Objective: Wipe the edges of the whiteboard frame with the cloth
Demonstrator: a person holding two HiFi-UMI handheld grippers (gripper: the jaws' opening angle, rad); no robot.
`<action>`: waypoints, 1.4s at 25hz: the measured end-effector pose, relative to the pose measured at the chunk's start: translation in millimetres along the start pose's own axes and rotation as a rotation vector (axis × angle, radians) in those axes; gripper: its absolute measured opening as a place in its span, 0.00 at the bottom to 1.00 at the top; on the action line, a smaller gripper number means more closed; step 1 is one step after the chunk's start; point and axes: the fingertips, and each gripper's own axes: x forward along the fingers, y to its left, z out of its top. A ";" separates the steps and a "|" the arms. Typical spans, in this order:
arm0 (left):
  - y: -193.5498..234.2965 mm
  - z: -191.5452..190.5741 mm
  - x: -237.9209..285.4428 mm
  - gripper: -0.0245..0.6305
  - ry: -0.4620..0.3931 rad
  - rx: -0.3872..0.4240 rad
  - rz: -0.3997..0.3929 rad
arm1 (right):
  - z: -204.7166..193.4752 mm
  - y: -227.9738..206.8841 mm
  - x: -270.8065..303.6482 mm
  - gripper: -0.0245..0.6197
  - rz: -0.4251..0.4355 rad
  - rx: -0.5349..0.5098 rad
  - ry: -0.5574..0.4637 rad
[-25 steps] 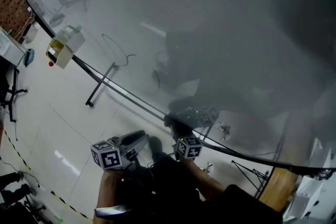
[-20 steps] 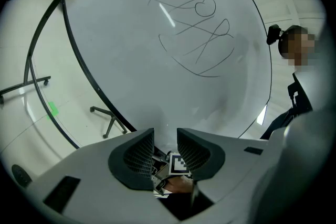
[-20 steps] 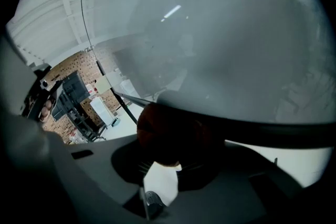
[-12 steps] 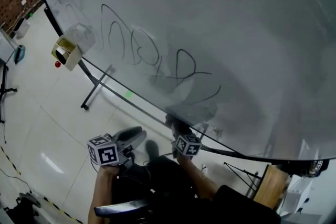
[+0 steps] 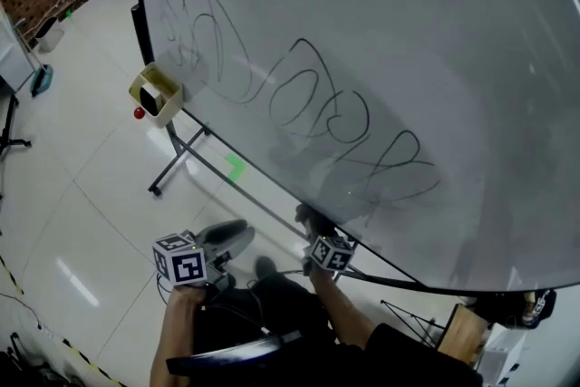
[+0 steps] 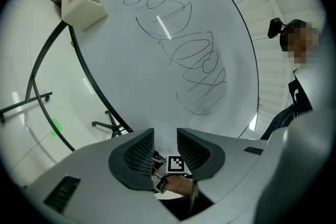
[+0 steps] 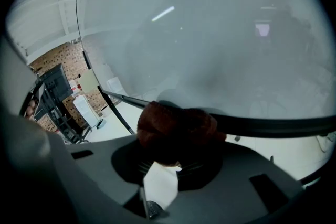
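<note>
Gripping bunched dark red-brown cloth [image 7: 176,131], right gripper [image 7: 173,152] jaws closed on it; cloth pressed against black bottom frame edge [image 7: 273,126] of whiteboard [image 5: 381,32]. Frame edge long axis runs left-right across right gripper view; in head view it slants from far left to near right. Left gripper [image 6: 164,134] jaws apart, nothing held, pointing toward board, held near and left of right gripper. Board face carries black looping scribbles [image 5: 308,104]. Small box [image 5: 156,93] hangs at frame's far-left end.
</note>
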 end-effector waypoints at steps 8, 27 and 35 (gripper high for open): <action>9.8 19.3 -44.2 0.24 -0.035 -0.006 0.001 | 6.0 23.5 19.7 0.20 -0.033 0.015 -0.009; 62.9 71.6 -59.6 0.24 0.021 -0.025 0.085 | 26.7 124.2 64.1 0.20 0.065 -0.056 0.024; 81.4 99.7 -36.9 0.24 0.094 -0.005 0.128 | 32.9 147.7 84.2 0.20 0.152 -0.050 0.056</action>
